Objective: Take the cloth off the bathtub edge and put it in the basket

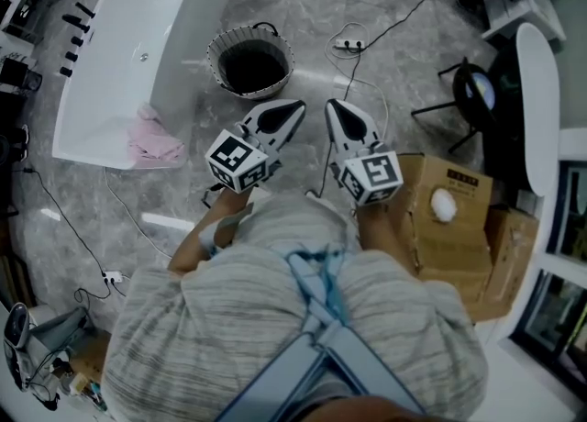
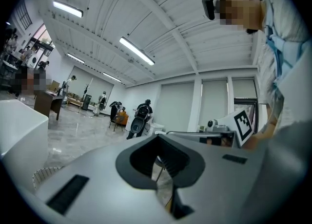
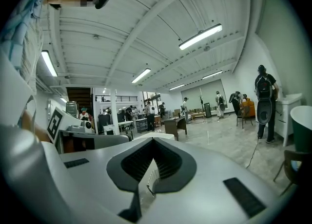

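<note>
One view alone (head) shows cloth point(image 1: 154, 140) on bathtub point(image 1: 119, 62) edge.

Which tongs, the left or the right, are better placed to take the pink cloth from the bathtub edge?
Left. The left tongs are on the side of the pink cloth, which lies on the bathtub edge; the right tongs are farther, beyond the left ones. Both are shut and empty.

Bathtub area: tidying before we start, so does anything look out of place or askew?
A crumpled pink cloth hangs over the bathtub at its near rim, bunched rather than folded. Loose cables snake across the floor by the basket, which stands upright. Nothing looks spilled or broken.
</note>
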Demonstrator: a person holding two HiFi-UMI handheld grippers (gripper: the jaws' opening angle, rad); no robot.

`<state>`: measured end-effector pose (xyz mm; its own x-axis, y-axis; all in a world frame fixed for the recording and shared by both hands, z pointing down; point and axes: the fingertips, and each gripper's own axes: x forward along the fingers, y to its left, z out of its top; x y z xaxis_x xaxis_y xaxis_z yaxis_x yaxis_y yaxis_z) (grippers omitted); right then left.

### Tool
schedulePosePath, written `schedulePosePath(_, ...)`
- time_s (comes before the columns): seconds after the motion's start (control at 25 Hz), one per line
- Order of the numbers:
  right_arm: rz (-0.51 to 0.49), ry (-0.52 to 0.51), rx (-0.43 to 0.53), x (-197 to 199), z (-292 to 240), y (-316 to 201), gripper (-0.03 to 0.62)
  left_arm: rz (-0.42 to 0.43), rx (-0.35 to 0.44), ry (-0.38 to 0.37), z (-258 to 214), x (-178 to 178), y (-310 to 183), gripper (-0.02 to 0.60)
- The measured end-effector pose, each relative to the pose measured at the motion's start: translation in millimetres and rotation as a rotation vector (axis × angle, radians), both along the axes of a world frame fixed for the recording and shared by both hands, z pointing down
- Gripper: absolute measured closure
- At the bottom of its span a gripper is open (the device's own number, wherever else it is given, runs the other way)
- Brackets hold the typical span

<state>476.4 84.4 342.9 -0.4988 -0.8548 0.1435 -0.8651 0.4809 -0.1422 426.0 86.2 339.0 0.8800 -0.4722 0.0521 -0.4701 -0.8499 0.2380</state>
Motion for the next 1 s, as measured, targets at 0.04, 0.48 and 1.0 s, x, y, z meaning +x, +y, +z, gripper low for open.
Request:
schedulePosePath(0.04, -0.005, 0.000, -0.002, -12, 0, -4, 0.592, -0.005, -0.003, 0.005, 1, -11, -5, 0.578)
schedulePosePath(0.48, 0.004, 0.026, 0.007, -134, 6, -62, 0.592, 0.001, -0.013, 0.040, 10, -129, -73, 0.578)
schedulePosePath(1.0, -0.018, 0.048, -0.005, -288, 14, -116, 0.592, -0.044, -0.037, 0.021, 25, -295, -117, 0.578)
